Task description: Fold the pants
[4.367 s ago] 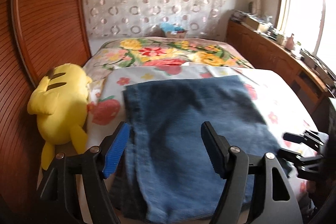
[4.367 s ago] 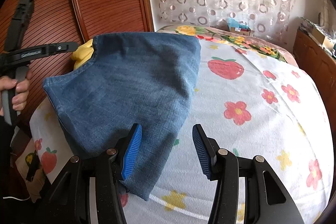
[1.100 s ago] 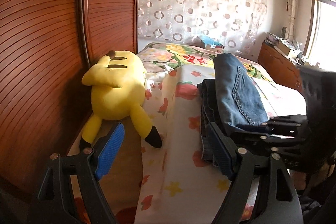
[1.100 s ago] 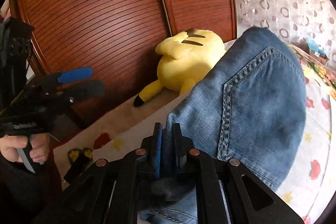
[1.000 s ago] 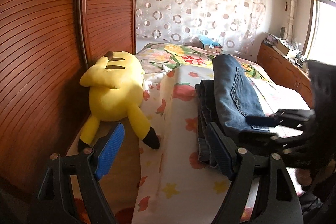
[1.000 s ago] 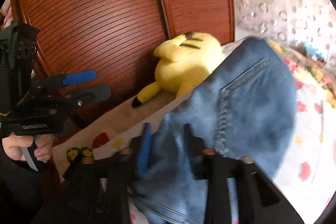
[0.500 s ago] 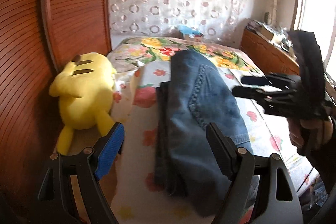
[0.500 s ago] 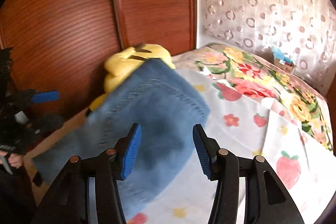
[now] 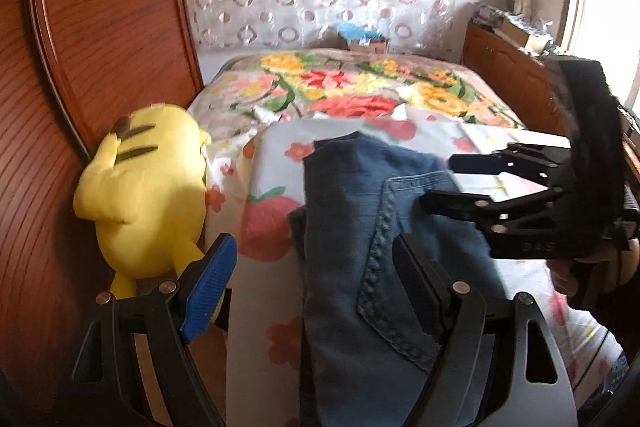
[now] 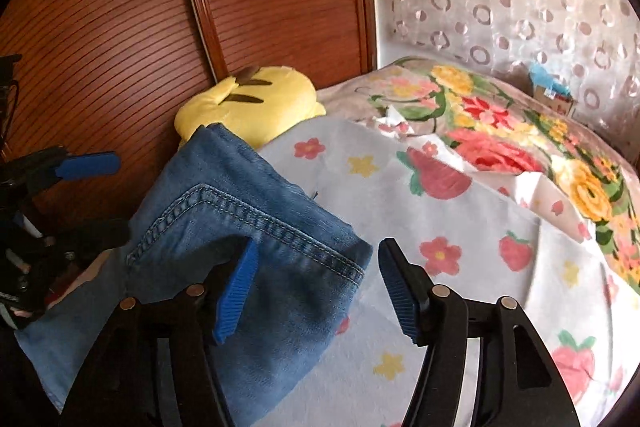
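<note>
The blue denim pants (image 9: 368,247) lie folded in a stack on the white flowered sheet (image 9: 276,147), a back pocket seam facing up; they also show in the right wrist view (image 10: 240,227). My left gripper (image 9: 316,287) is open and empty, just above the near end of the pants. My right gripper (image 10: 316,283) is open and empty, above the pants' right edge; it also shows in the left wrist view (image 9: 440,183), hovering over the far right part of the pants.
A yellow plush toy (image 9: 148,187) lies left of the pants against the brown wooden wardrobe (image 9: 92,27). A floral blanket (image 9: 360,87) covers the far bed. A small box (image 9: 364,43) sits by the curtain. A wooden cabinet (image 9: 508,67) runs along the right.
My right gripper, shut on the pants a second ago, has opened and let them go. The pants now lie flat on the sheet. Both grippers have pulled back and turned toward the bed.
</note>
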`<state>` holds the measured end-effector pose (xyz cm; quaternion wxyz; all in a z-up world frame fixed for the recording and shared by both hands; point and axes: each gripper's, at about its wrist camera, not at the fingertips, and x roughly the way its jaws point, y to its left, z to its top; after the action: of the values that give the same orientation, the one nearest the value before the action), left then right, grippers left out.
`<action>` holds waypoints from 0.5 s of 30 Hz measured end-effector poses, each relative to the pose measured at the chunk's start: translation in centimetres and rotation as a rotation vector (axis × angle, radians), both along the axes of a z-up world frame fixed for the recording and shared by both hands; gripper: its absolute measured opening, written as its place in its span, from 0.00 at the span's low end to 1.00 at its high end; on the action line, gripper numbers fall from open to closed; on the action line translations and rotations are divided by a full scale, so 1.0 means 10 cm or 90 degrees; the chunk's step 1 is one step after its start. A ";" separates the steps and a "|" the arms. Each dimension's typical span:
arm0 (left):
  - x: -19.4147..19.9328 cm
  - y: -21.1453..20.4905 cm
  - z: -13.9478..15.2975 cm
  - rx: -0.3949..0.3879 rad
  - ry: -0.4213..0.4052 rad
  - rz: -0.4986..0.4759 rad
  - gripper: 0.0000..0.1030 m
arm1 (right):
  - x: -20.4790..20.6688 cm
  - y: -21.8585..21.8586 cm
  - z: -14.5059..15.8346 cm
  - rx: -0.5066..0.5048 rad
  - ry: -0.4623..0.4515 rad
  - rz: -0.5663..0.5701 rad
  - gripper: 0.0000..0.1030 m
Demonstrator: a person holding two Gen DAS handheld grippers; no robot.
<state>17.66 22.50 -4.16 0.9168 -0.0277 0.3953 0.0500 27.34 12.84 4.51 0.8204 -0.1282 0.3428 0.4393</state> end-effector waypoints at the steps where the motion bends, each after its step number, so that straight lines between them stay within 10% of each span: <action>1: 0.03 0.03 -0.05 -0.003 0.010 0.005 0.78 | 0.04 0.02 -0.03 0.000 0.005 0.001 0.68; 15: 0.22 0.08 -0.30 -0.021 0.042 -0.005 0.78 | 0.39 0.10 -0.24 0.007 0.086 0.052 0.73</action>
<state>19.84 23.33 -7.14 0.9030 -0.0396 0.4259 0.0407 31.28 13.81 2.06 0.7775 -0.1076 0.3894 0.4819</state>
